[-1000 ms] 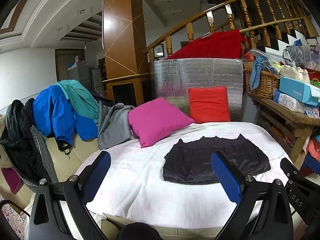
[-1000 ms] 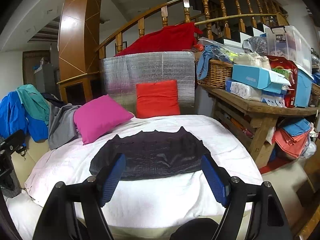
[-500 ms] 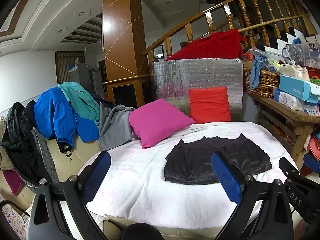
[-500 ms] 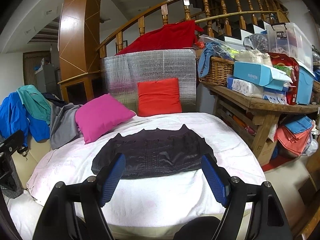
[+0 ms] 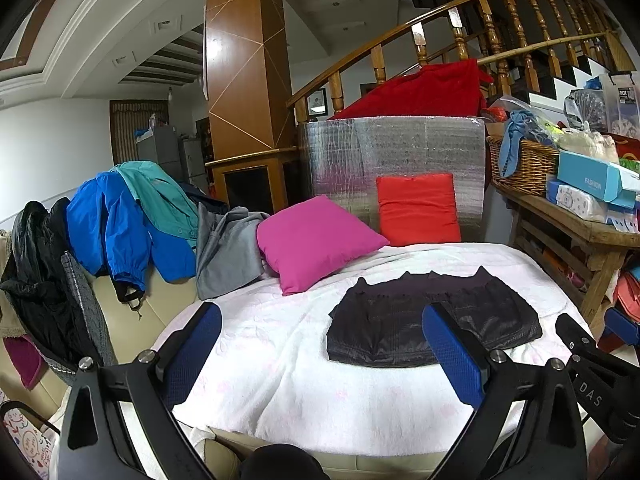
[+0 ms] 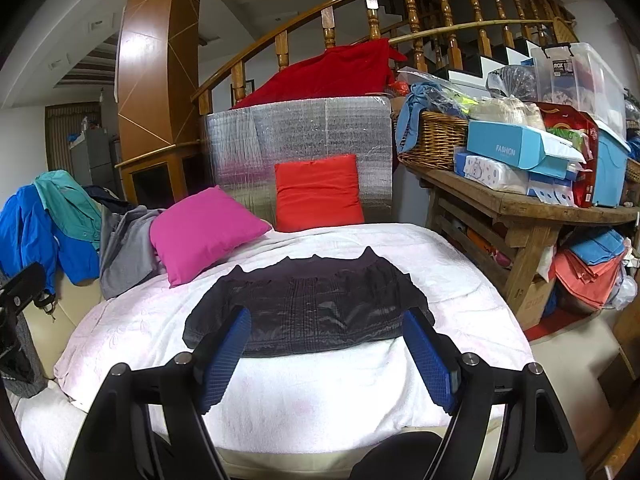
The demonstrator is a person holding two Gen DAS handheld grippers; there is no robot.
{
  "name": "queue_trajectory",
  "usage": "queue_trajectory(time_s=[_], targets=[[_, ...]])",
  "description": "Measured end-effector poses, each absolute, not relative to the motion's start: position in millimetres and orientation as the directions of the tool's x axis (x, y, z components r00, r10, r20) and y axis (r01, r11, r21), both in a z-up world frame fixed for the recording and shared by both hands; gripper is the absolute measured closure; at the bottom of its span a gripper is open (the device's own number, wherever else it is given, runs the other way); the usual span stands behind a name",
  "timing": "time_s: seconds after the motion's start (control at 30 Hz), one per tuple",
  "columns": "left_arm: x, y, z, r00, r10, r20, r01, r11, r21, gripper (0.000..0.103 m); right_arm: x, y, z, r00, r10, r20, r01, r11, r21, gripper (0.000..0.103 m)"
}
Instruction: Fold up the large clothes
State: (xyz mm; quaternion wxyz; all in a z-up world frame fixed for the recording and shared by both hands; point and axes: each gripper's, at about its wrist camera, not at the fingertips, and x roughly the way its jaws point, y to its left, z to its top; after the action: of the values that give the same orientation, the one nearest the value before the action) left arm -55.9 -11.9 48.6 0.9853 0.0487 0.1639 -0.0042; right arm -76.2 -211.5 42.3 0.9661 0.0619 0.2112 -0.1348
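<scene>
A dark, shiny quilted garment (image 5: 430,322) (image 6: 310,306) lies folded into a flat rectangle on the white blanket (image 5: 288,364) (image 6: 320,392) that covers the sofa. My left gripper (image 5: 320,344) hangs open near the blanket's front edge, left of the garment, with nothing between its blue pads. My right gripper (image 6: 328,344) is open too, held just in front of the garment's near edge and apart from it. The right gripper's black body shows at the right edge of the left wrist view.
A pink cushion (image 5: 316,240) (image 6: 204,228) and a red cushion (image 5: 418,208) (image 6: 318,192) lean behind the garment. Blue, teal, grey and black clothes (image 5: 132,224) hang over the sofa's left arm. A wooden table (image 6: 520,208) with a basket and boxes stands close on the right.
</scene>
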Motion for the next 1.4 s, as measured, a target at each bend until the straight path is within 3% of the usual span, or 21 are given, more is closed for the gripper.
queue_trajectory(time_s=[1.4], targets=[[-51, -11, 55, 0.948, -0.013, -0.319, 0.042, 0.995, 0.085, 0.003, -71, -214, 54, 0.877, -0.232, -0.42, 0.272, 0.962, 0.036, 0.022]])
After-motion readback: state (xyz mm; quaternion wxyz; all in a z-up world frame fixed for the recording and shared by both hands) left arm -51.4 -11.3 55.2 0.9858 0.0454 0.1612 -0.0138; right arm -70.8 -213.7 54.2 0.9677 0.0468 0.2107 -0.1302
